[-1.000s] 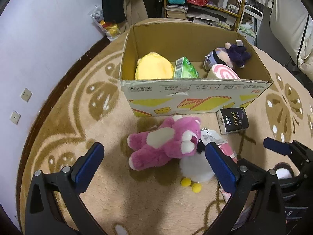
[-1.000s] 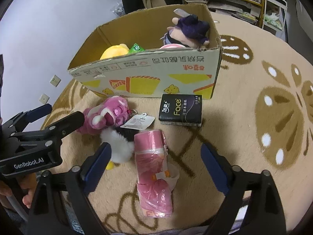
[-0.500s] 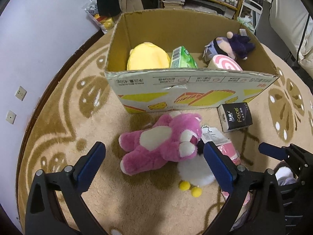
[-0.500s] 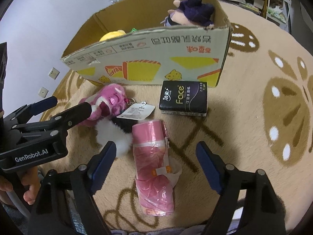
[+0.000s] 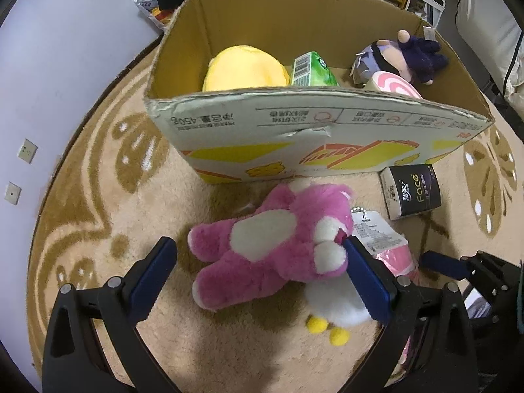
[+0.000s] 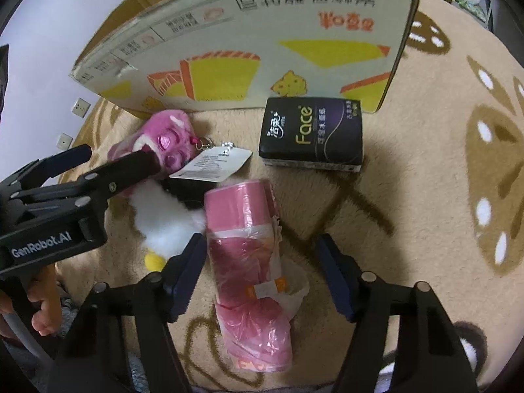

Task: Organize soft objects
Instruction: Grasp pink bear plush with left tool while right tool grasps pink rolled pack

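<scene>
**Li:** Left claw (image 5: 258, 275) stands wide, with nothing held; the pink plush bear (image 5: 275, 249) lies between its jaws on the rug (image 5: 98, 196). Its far pad is close against the bear's head; the near pad is well apart from the legs.

**Ana:** And the right claw (image 6: 260, 275)?

**Li:** Half wide; its jaws have just been closing, with the pink plastic roll (image 6: 249, 262) between them; the pads do not press on it yet, there is a gap on both sides.

**Ana:** How to do the grasp well?

**Li:** I think the left claw should come lower and centre on the bear's belly, not the head; the white plush (image 5: 337, 298) lies just under the far pad, and its paper tag (image 6: 213, 163) is beside, so it could be pinched together with the bear.

**Ana:** The right one?

**Li:** Close on the firm upper part of the roll; the loose wrap below may slip. Ahead of both claws stands the cardboard box (image 5: 294, 137); the black tissue pack (image 6: 311, 137) waits in front of it.
</scene>
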`<action>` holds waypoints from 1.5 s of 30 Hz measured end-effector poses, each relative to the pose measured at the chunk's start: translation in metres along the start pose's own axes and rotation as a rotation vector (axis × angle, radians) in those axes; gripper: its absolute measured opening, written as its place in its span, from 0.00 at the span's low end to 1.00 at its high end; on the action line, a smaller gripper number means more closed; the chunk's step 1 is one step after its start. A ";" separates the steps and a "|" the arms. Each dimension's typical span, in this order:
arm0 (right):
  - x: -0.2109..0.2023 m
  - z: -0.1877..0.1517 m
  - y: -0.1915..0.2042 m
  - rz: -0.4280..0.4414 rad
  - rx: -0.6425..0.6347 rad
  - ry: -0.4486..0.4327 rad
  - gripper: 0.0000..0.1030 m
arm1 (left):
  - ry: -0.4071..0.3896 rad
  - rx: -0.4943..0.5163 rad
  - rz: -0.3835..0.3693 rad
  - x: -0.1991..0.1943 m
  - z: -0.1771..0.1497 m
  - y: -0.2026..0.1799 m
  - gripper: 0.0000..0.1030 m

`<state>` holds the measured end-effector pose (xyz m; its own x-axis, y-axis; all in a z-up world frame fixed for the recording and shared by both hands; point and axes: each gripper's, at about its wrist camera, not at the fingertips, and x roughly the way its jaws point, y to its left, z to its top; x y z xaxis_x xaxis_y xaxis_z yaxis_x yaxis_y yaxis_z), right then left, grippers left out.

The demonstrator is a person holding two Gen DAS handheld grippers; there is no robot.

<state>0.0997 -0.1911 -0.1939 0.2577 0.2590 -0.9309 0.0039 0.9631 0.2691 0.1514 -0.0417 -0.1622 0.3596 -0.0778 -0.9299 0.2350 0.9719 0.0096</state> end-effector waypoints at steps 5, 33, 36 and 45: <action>0.004 0.002 0.002 -0.002 -0.004 -0.001 0.70 | 0.010 -0.026 -0.036 0.008 0.007 0.004 0.97; 0.014 -0.003 0.030 -0.005 -0.087 0.003 0.57 | 0.053 0.001 0.026 0.049 0.015 -0.023 0.98; 0.019 -0.004 0.036 -0.033 -0.112 0.014 0.56 | 0.047 0.004 0.022 0.045 0.010 -0.013 0.97; 0.028 -0.005 0.046 -0.092 -0.138 0.019 0.48 | 0.019 0.039 0.045 0.044 0.010 -0.023 0.96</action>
<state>0.1025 -0.1388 -0.2089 0.2439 0.1691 -0.9549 -0.1064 0.9834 0.1469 0.1710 -0.0699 -0.1996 0.3537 -0.0301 -0.9349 0.2546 0.9649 0.0652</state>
